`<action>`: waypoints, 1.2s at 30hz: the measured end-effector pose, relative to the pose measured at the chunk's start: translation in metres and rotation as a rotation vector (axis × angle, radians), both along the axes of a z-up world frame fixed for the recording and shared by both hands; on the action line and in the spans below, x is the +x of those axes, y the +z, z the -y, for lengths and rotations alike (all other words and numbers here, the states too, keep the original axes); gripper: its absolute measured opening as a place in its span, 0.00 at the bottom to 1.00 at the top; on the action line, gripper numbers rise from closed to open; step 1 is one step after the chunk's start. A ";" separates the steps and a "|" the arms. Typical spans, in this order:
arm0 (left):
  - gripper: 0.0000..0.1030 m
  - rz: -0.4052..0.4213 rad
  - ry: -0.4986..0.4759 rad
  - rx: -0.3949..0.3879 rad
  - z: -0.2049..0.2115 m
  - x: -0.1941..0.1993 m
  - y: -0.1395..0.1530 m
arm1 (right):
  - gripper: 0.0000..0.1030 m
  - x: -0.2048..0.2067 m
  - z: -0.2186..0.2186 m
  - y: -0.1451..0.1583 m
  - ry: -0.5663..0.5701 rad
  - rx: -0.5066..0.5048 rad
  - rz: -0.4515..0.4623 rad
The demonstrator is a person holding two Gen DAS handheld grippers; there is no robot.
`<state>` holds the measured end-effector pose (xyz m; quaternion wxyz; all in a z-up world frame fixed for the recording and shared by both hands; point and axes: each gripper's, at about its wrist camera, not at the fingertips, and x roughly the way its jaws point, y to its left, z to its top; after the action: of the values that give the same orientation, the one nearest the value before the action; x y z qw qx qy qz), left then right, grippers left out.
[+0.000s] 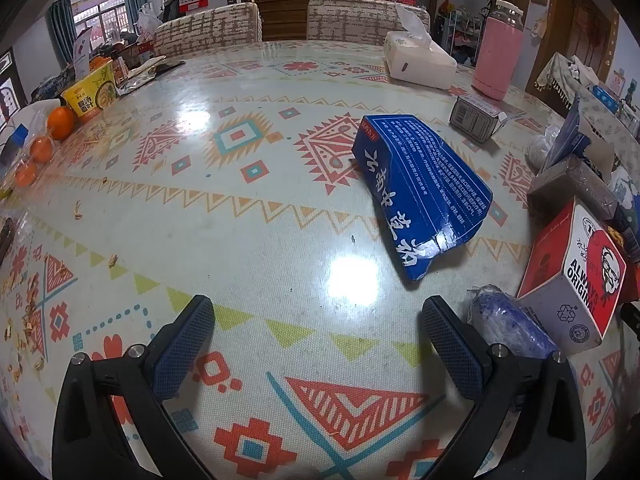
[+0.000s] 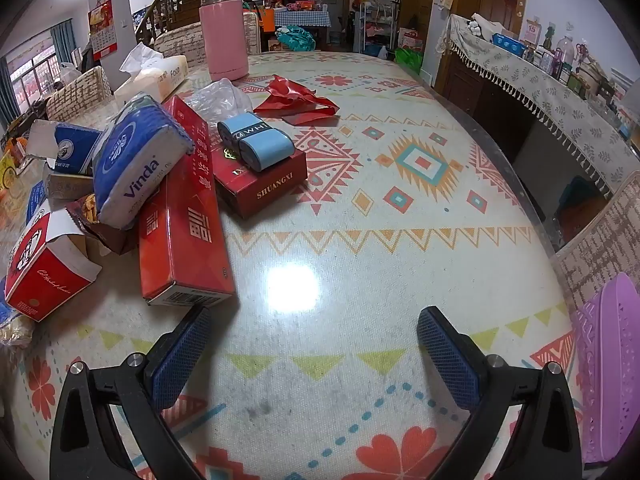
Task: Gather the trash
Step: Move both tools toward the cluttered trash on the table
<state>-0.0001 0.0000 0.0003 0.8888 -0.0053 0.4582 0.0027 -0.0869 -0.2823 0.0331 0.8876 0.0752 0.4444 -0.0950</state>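
A crushed blue carton lies on the patterned table, ahead and right of my left gripper, which is open and empty above the cloth. A red-and-white takeaway box and a crumpled blue-white wrapper sit at its right. My right gripper is open and empty too. To its left lies a pile: a long red carton, a Vinda tissue pack, the takeaway box, a dark red box with blue rolls, and a red plastic scrap.
A tissue box, a pink flask and a small grey carton stand farther back. Oranges and a noodle cup sit at the left. Nutshell crumbs litter the left edge. A purple basket is at the right table edge.
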 end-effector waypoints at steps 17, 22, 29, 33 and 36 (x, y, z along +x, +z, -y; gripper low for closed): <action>1.00 -0.025 -0.032 0.005 0.003 -0.011 0.001 | 1.00 -0.002 0.002 0.004 -0.049 0.013 -0.072; 1.00 -0.025 -0.033 0.006 0.004 -0.010 0.001 | 1.00 -0.005 -0.001 0.001 -0.076 0.015 -0.076; 1.00 -0.023 -0.030 0.004 0.004 -0.010 0.001 | 1.00 -0.008 -0.004 0.002 -0.085 0.012 -0.063; 1.00 -0.021 -0.028 0.004 0.005 -0.011 0.002 | 1.00 -0.009 -0.004 0.002 -0.086 0.013 -0.062; 1.00 -0.022 -0.029 0.004 0.004 -0.011 0.002 | 1.00 -0.009 -0.004 0.002 -0.087 0.012 -0.061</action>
<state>-0.0109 -0.0044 0.0022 0.8837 0.0029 0.4680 -0.0091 -0.0957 -0.2783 0.0351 0.8682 0.0970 0.4682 -0.1328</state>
